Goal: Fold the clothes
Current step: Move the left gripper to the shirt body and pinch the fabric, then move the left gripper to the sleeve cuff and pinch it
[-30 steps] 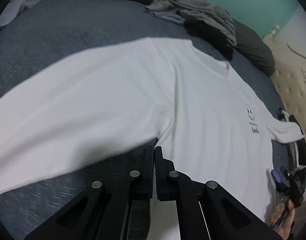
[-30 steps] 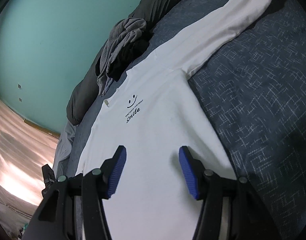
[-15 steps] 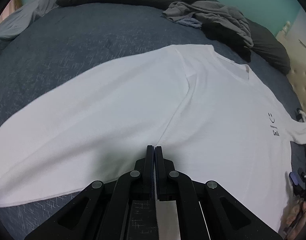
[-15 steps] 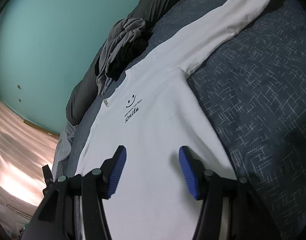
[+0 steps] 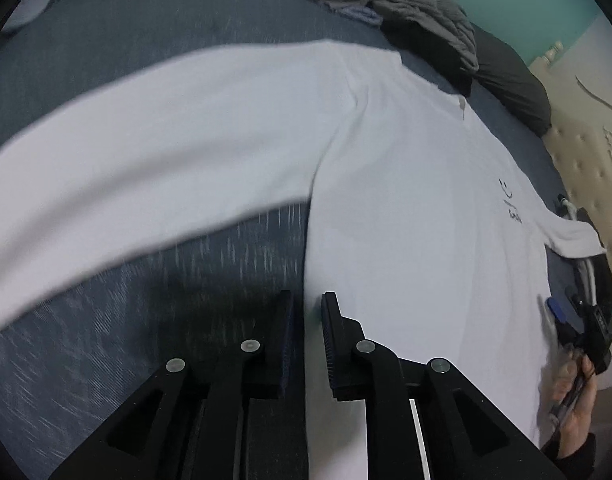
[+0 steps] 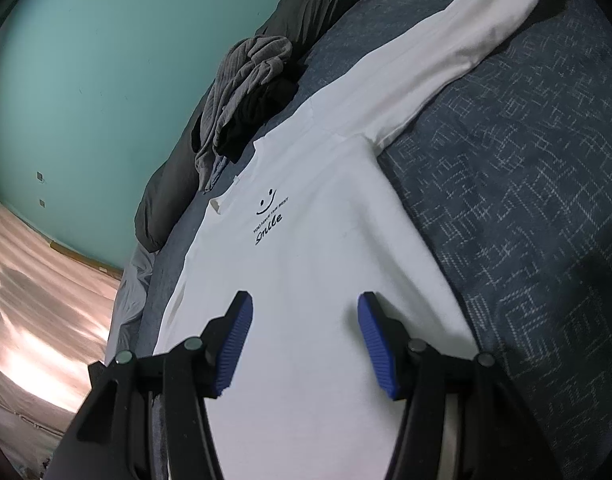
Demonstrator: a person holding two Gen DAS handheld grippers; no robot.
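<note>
A white long-sleeved shirt (image 5: 405, 208) with a smiley and "Smile" print (image 6: 269, 222) lies face up on the dark blue bedspread (image 5: 210, 264). Its one long sleeve (image 5: 154, 152) stretches out to the left. My left gripper (image 5: 307, 312) hangs over the shirt's side edge below the armpit. Its jaws are opening, with a narrow gap and the cloth edge under it, and the pads press on nothing. My right gripper (image 6: 304, 320) stands open just above the shirt's lower body with nothing between its blue pads (image 6: 369, 332). It also shows as the right gripper (image 5: 555, 310) in the left wrist view.
A heap of grey clothes (image 6: 242, 80) lies by a dark pillow (image 6: 166, 200) at the head of the bed. A teal wall (image 6: 106, 60) stands behind. A hand (image 5: 573, 396) holds the right gripper by the bed's edge, near a padded beige headboard (image 5: 585, 160).
The left gripper's jaws, shut before, now stand slightly apart. It has shifted along the shirt's side edge, so bedspread shows under it. The right gripper has not moved.
</note>
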